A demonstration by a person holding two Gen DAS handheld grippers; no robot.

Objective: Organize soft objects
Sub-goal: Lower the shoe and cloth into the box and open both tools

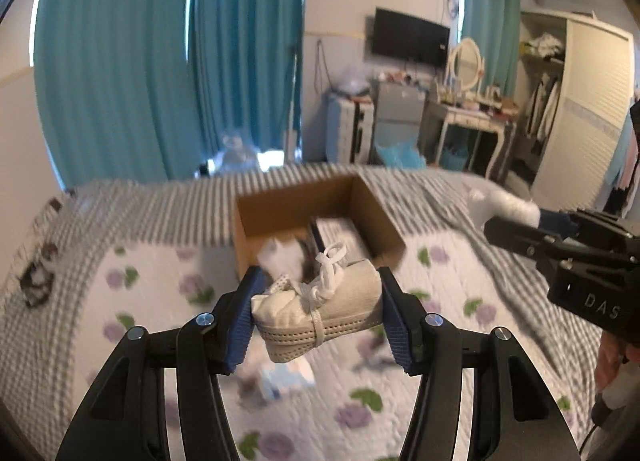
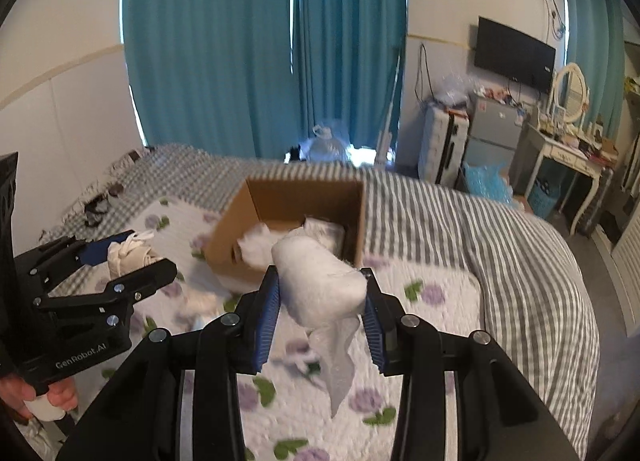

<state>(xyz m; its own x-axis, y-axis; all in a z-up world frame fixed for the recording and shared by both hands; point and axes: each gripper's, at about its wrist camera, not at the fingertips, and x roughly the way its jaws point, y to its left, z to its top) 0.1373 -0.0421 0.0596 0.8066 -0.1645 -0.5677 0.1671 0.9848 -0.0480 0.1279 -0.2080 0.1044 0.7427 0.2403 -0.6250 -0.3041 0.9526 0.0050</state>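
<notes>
The open brown cardboard box [image 2: 288, 221] on the bed [image 2: 500, 245] holds fluffy white soft items [image 2: 260, 245]. The left claw [image 1: 318, 301] clamps a rolled beige mesh bundle tied with white lace [image 1: 320, 313]; the right claw [image 2: 320, 301] clamps a white fuzzy roll [image 2: 316, 281]. Only the left view shows a wardrobe [image 1: 580, 109].

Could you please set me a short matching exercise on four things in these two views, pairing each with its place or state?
Things:
1. beige shoe
2. white fluffy bundle
3. cardboard box
4. television

Places or states:
A. mounted on the far wall
B. clamped in the right gripper
C. open-topped, standing on the bed
D. clamped in the left gripper

Pairs: 1-D, 2-B, 3-C, 4-A
</notes>
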